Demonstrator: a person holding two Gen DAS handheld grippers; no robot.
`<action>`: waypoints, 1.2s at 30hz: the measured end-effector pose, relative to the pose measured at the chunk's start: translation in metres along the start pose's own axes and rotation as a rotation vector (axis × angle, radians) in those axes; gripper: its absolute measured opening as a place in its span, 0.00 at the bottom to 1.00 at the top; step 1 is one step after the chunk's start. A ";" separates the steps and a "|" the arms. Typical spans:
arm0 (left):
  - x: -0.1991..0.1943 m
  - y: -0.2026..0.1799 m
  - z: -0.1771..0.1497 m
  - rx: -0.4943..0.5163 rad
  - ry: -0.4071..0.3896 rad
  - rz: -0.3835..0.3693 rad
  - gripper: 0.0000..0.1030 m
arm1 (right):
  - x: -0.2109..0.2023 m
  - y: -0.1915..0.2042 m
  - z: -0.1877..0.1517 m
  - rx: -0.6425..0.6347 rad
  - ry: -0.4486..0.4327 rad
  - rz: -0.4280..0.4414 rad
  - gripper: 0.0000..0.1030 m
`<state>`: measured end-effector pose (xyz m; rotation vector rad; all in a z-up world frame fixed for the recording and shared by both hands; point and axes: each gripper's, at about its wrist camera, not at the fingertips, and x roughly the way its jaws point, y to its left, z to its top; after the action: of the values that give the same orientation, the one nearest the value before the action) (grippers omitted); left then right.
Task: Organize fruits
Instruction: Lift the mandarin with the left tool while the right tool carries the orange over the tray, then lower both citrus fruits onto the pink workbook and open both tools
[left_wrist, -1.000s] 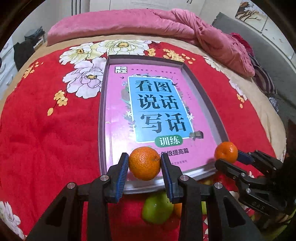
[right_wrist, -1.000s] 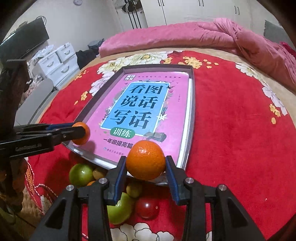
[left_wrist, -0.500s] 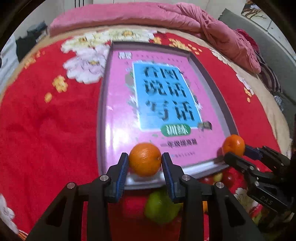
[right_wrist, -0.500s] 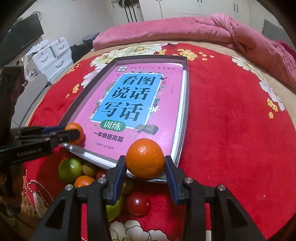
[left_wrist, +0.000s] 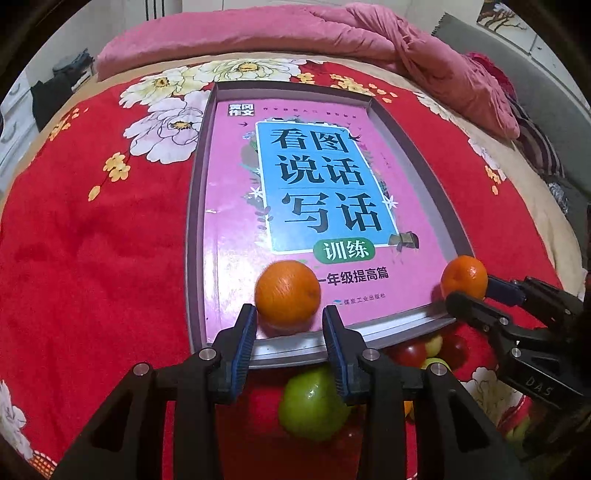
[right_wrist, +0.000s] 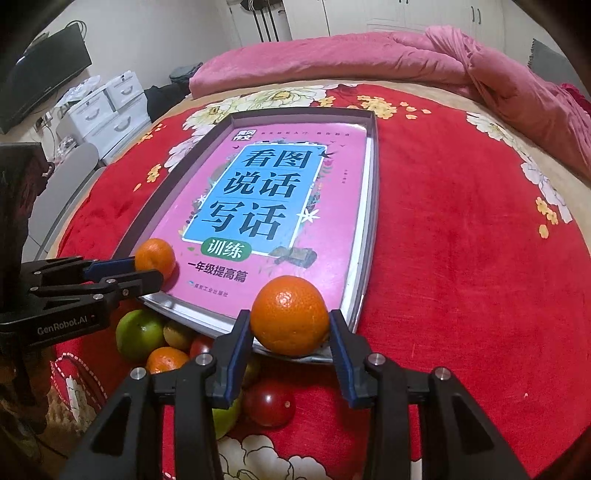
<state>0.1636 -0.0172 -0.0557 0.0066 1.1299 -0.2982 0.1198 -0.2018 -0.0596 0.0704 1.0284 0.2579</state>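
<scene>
Since a second ago the left-hand orange (left_wrist: 287, 293) has slid outward along the left gripper (left_wrist: 288, 314): it sat well down between the blue pads then, and now only its lower part lies between their tips, at lower centre of the left wrist view. It rests on the pink cover of the book (left_wrist: 236, 221), throwing a soft shadow there, just inside the near rim of the grey tray (left_wrist: 288, 350). I cannot tell whether the pads are pressing on it or only flanking it. Its skin is bright, even orange with fine dimples.

On my right wrist view the right-hand orange (right_wrist: 290, 314) has not shifted between its pads. The right gripper (right_wrist: 290, 317) is clenched on it, both pads against its sides, and it hangs over the tray's near right corner at lower centre of the frame. It shows a small dark stem scar on top.

More of the loose fruit below the tray shows than before: a green apple (left_wrist: 314, 406), a red round fruit (right_wrist: 269, 402) and a small mandarin (right_wrist: 166, 360), all close together on the red flowered blanket (left_wrist: 92, 258). A pink quilt (right_wrist: 332, 55) lies bunched along the top of the frame
</scene>
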 end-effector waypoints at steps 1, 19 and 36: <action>0.000 0.001 0.000 -0.008 -0.003 -0.008 0.38 | 0.000 0.000 0.000 0.003 -0.001 -0.002 0.40; -0.006 0.004 -0.001 -0.047 -0.021 -0.067 0.45 | -0.003 0.014 -0.002 -0.039 -0.009 -0.005 0.67; -0.048 -0.004 -0.006 -0.028 -0.110 -0.109 0.65 | -0.021 0.020 -0.013 -0.036 -0.073 0.000 0.76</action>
<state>0.1389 -0.0093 -0.0151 -0.0960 1.0264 -0.3756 0.0952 -0.1885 -0.0450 0.0468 0.9504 0.2717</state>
